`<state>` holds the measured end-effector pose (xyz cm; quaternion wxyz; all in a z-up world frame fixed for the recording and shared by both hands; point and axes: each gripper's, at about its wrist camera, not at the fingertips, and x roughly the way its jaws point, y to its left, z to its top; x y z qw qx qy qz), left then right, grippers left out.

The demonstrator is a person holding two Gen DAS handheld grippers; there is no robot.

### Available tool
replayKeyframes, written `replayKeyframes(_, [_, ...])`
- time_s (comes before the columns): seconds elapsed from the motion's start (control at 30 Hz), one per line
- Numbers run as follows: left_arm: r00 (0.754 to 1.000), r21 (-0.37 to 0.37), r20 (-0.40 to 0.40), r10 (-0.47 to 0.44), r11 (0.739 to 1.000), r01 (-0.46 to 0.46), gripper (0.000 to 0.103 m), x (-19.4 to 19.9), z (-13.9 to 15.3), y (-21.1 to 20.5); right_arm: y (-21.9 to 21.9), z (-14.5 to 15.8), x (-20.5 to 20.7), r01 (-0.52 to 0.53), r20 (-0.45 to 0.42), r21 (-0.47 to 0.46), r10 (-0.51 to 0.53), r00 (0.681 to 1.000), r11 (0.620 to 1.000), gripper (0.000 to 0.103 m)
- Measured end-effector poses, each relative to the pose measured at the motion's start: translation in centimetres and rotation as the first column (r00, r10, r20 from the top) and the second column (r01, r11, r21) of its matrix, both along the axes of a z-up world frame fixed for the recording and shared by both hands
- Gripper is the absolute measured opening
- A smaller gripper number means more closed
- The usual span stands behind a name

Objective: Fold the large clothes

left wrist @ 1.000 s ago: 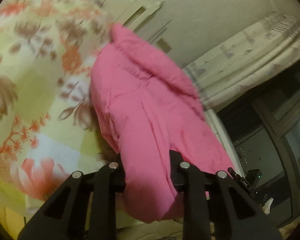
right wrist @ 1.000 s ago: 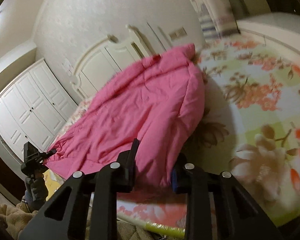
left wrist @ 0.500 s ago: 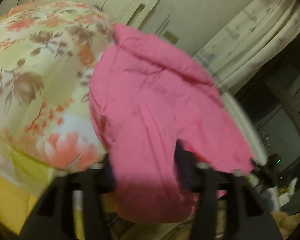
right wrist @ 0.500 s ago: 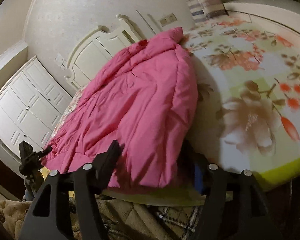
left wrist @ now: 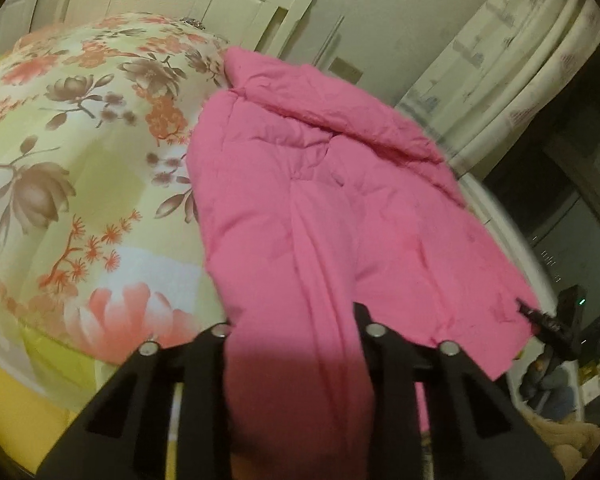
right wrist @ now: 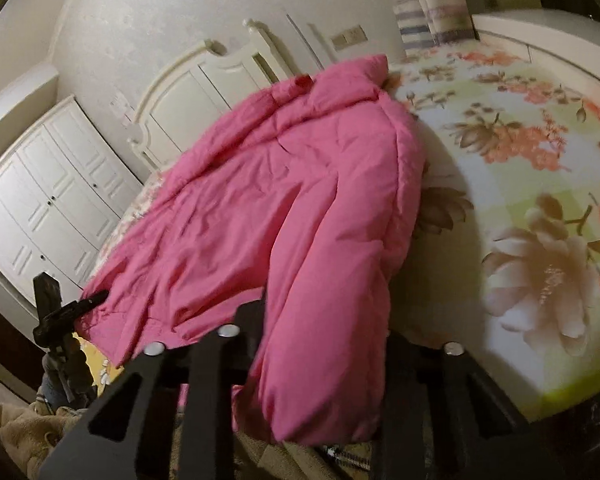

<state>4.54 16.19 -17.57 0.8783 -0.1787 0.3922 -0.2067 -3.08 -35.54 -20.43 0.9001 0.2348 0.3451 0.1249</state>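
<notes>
We grasp the pink padded jacket's (left wrist: 324, 208) hem: left claw (left wrist: 296, 344) and right claw (right wrist: 324, 344) both clenched on fabric. Next, we judge, lift toward the collar at frame top.

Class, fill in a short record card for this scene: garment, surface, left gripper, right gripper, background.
garment: pink padded jacket, spread across the bed
surface: floral bedspread
left gripper: shut on the jacket's near edge
right gripper: shut on the jacket's near edge
background: white headboard, white wardrobe, curtain
</notes>
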Motion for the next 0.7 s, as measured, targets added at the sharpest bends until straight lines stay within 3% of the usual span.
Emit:
replayKeyframes(0.23, [0.995,-0.130,0.087,-0.040,0.990,0.051,0.023,-4.0,4.5,1.9,0.0,3.5,-4.1,-0.062,0.139,0.077,0.051,0.989,0.995,0.023])
replayKeyframes(0.47, [0.977,-0.242,0.195,-0.085,0.961,0.132,0.024,-10.3,9.7,3.7,0.6,10.4,-12.4,-0.130,0.311,0.060,0.105,0.945,0.990,0.022])
replayKeyframes(0.57, [0.972,-0.370,0.218,-0.083,0.915,0.161,0.026,-10.2,10.7,4.5,1.1,13.5,-13.4,-0.142,0.391,0.038,0.116,0.913,0.989,0.022])
replayKeyframes(0.7, [0.984,-0.520,0.168,-0.058,0.843,0.138,0.031,-5.8,12.1,5.5,0.9,16.9,-9.8,-0.152,0.443,0.079,0.101,0.891,0.985,0.023])
